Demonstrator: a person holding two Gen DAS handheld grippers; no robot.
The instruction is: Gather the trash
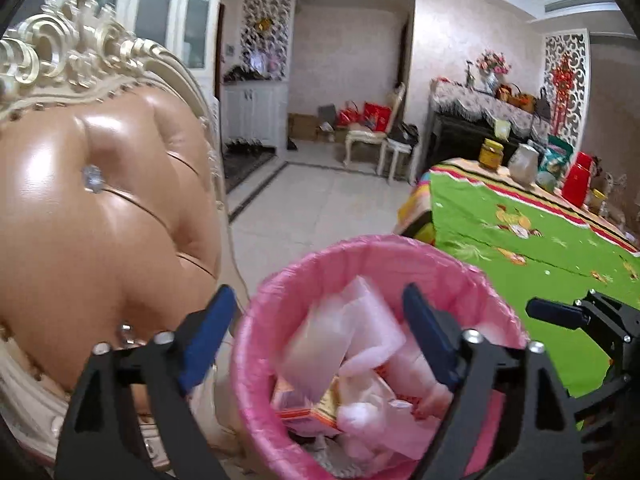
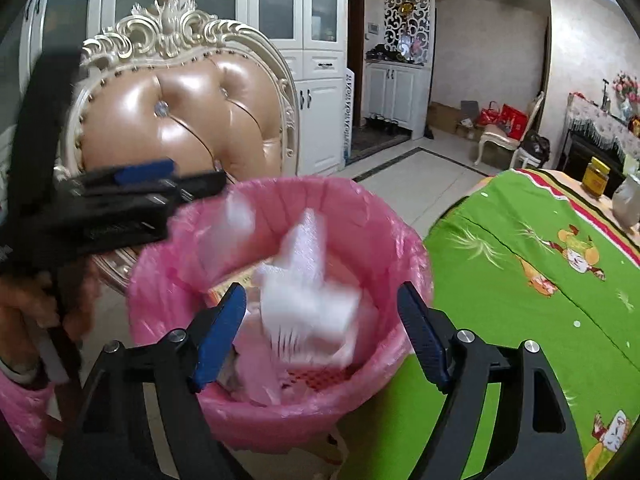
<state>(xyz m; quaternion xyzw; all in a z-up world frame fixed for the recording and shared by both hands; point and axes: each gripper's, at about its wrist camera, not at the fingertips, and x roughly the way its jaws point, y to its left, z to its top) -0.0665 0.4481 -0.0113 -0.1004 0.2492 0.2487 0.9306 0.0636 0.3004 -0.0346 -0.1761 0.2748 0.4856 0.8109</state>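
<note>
A waste bin lined with a pink bag stands beside the green-clothed table, holding pale wrappers and a printed box. My left gripper hangs open over its mouth; a blurred pale wrapper lies loose below the blue pads, touching neither. My right gripper is open above the same bin, and a blurred white crumpled piece sits free between and below its fingers. Each gripper shows in the other's view: the left gripper at the bin's far left rim, the right gripper at the right.
An ornate chair with a tan leather back stands close on the bin's left. The table with a green patterned cloth lies to the right, with jars and a red container at its far end. Tiled floor stretches beyond.
</note>
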